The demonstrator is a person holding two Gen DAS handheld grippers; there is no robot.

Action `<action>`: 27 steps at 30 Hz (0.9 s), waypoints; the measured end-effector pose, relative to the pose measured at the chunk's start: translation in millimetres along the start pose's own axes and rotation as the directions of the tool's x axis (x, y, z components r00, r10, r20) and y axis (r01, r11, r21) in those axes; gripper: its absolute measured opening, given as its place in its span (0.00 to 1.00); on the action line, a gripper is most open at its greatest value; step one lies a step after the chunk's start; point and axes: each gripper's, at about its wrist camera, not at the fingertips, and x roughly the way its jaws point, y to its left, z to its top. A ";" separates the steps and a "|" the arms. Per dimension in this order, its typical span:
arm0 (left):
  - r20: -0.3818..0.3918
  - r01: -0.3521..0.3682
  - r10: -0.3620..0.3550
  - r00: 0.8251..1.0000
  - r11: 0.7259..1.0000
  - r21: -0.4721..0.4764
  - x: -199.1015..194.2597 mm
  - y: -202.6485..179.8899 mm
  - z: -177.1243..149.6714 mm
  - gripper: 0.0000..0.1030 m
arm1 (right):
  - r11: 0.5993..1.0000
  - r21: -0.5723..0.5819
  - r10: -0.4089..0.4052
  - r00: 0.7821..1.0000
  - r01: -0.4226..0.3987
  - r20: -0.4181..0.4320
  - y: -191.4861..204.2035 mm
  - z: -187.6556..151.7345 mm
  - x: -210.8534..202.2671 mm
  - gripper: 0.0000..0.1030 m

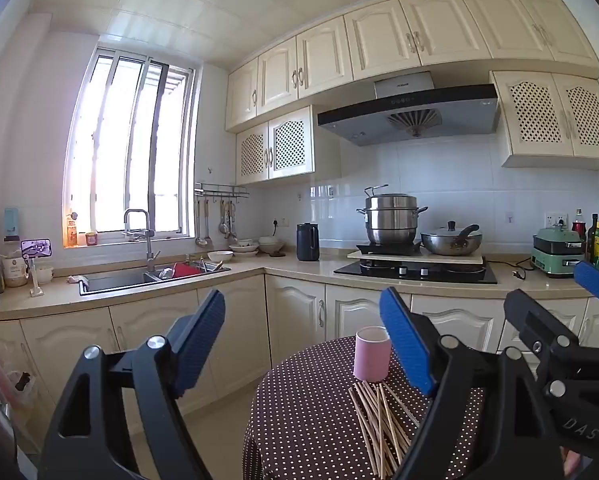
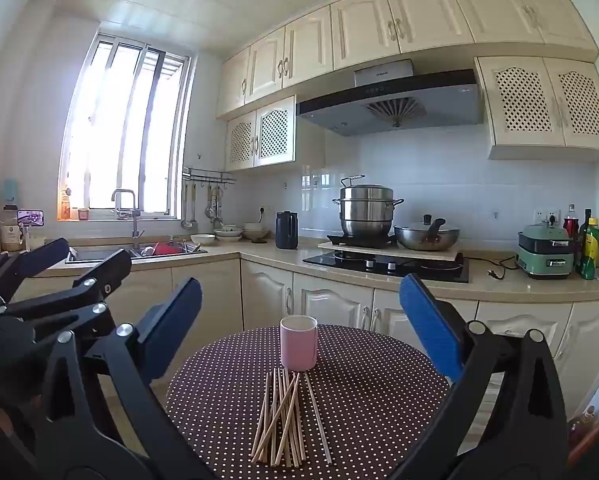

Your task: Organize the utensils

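Both the left gripper [image 1: 303, 344] and right gripper [image 2: 301, 328] hover level with jaws apart, empty. Ahead and below lie loose pale wooden chopsticks [image 2: 285, 416] before the pink cylindrical cup [image 2: 298, 342]. Nothing is grasped yet; next likely needs lowering onto one chopstick.

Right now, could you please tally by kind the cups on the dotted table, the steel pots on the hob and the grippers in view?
Cups: 1, the pink cup
Steel pots: 2, the stacked steamer and the lidded wok
Grippers: 2, the left gripper and the right gripper, both open
Total: 5
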 end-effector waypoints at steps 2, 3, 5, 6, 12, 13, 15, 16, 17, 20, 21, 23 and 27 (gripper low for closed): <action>0.005 -0.001 0.001 1.000 1.000 -0.003 -0.3 0.1 0.0 0.76 | 1.000 0.001 0.001 1.000 -0.001 0.002 -0.2 -0.1 -0.2 0.94; 0.003 -0.002 0.002 1.000 1.000 -0.003 -0.2 0.1 0.0 0.76 | 1.000 0.002 0.002 1.000 -0.002 0.000 -0.3 -0.2 -0.2 0.94; 0.001 0.000 0.000 1.000 1.000 -0.004 -0.1 0.2 0.0 0.76 | 1.000 0.003 0.002 1.000 -0.002 -0.001 -0.6 -0.3 -0.8 0.94; 0.001 -0.001 0.001 1.000 1.000 -0.004 -0.1 0.2 0.0 0.76 | 1.000 0.003 0.001 1.000 -0.001 -0.002 -0.7 -0.3 -1.2 0.94; 0.002 -0.002 0.002 1.000 1.000 -0.005 0.2 0.5 -0.2 0.76 | 1.000 0.003 0.002 1.000 -0.002 -0.005 -1.6 -0.9 -3.0 0.94; 0.003 -0.002 0.002 1.000 1.000 -0.005 0.0 0.4 -0.2 0.76 | 1.000 0.003 0.002 1.000 -0.002 -0.005 -1.7 -0.9 -3.6 0.94; 0.003 -0.001 0.001 1.000 1.000 -0.006 -1.2 -0.3 -1.8 0.76 | 1.000 0.004 0.003 1.000 -0.003 -0.006 -2.0 -0.8 -1.3 0.94; 0.003 -0.002 0.002 1.000 1.000 -0.006 -1.3 -0.3 -2.1 0.76 | 1.000 0.004 0.004 1.000 -0.004 -0.008 -2.1 -0.7 -1.4 0.94; 0.004 -0.002 0.002 1.000 1.000 -0.006 -1.3 -0.2 -1.8 0.76 | 1.000 0.004 0.004 1.000 -0.004 -0.010 -2.1 -0.6 -1.1 0.94; 0.005 0.000 0.001 1.000 1.000 -0.007 -1.7 -0.2 -2.5 0.76 | 1.000 0.004 0.005 1.000 -0.005 -0.010 -0.6 -3.7 -1.8 0.94; 0.005 -0.001 0.001 1.000 1.000 -0.007 0.8 -2.3 -1.8 0.76 | 1.000 0.004 0.004 1.000 -0.004 -0.010 -0.4 -3.9 -1.8 0.94; 0.006 0.000 0.000 1.000 1.000 -0.006 2.8 -4.3 -1.7 0.76 | 1.000 0.004 0.006 1.000 -0.006 -0.011 -1.1 -3.7 -1.9 0.94; 0.006 0.000 0.000 1.000 1.000 -0.008 2.0 -4.4 -2.4 0.76 | 1.000 0.003 0.003 1.000 -0.003 -0.009 0.9 -4.4 -2.8 0.94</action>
